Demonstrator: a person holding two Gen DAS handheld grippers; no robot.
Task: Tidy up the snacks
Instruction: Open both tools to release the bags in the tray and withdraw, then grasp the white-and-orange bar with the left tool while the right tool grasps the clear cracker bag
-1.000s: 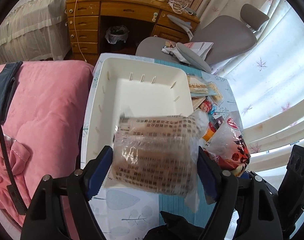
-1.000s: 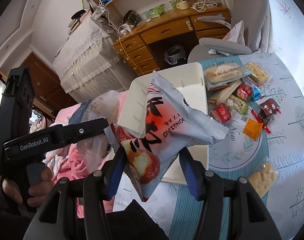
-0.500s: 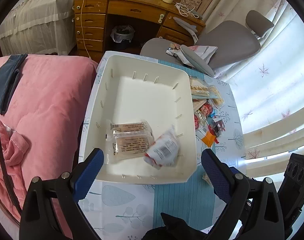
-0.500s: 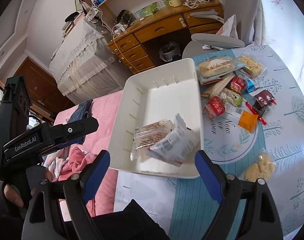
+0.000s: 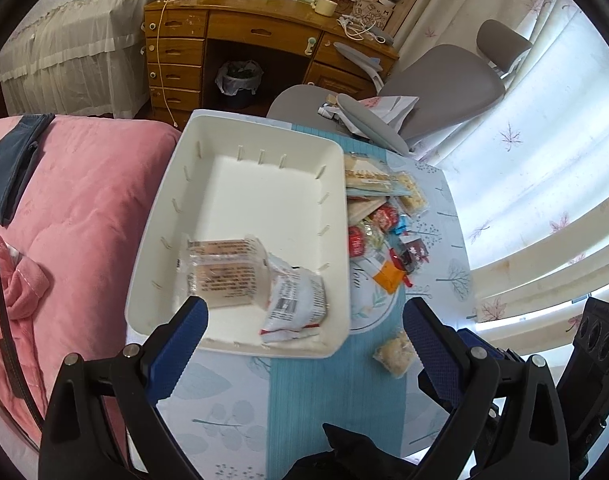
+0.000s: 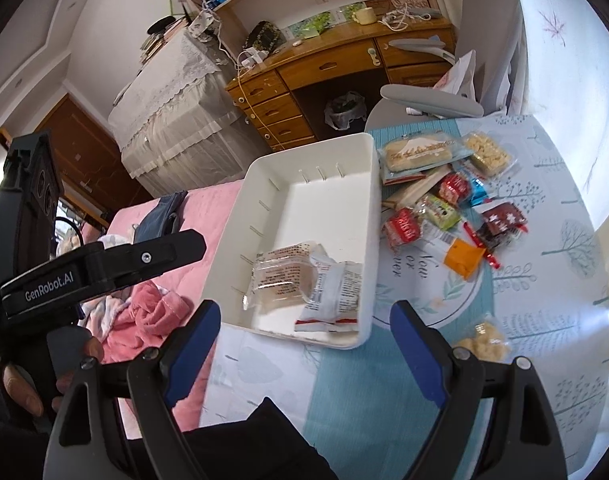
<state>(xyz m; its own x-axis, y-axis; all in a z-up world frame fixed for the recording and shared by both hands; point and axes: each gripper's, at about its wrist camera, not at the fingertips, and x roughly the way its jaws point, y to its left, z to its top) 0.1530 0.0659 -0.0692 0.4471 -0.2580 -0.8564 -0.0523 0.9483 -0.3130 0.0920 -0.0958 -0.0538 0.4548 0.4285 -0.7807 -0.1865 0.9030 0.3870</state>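
Note:
A white bin [image 5: 172, 216] [image 6: 368, 184] stands on the table by the bed. Two packets lie at its near end: a clear-wrapped cake [image 5: 220, 272] [image 6: 280, 278] and, partly over it, a white packet with a red edge [image 5: 296, 304] [image 6: 332, 292]. Above the bin's near edge my left gripper [image 5: 304, 332] stands open with nothing between its blue pads. My right gripper [image 6: 304, 324] is open and empty too, just short of the bin. Several loose snacks [image 5: 388, 220] [image 6: 444, 196] lie right of the bin.
A small yellow packet [image 5: 396, 352] [image 6: 482, 342] lies near the right fingers. A pink quilt [image 5: 76, 208] borders the table on the left. A grey office chair [image 5: 436, 88] and a wooden desk [image 5: 264, 36] stand beyond. A hand holds the left tool [image 6: 28, 368].
Both grippers opened and let their packets fall into the bin's near end. Both hands then drew back and up from the bin.

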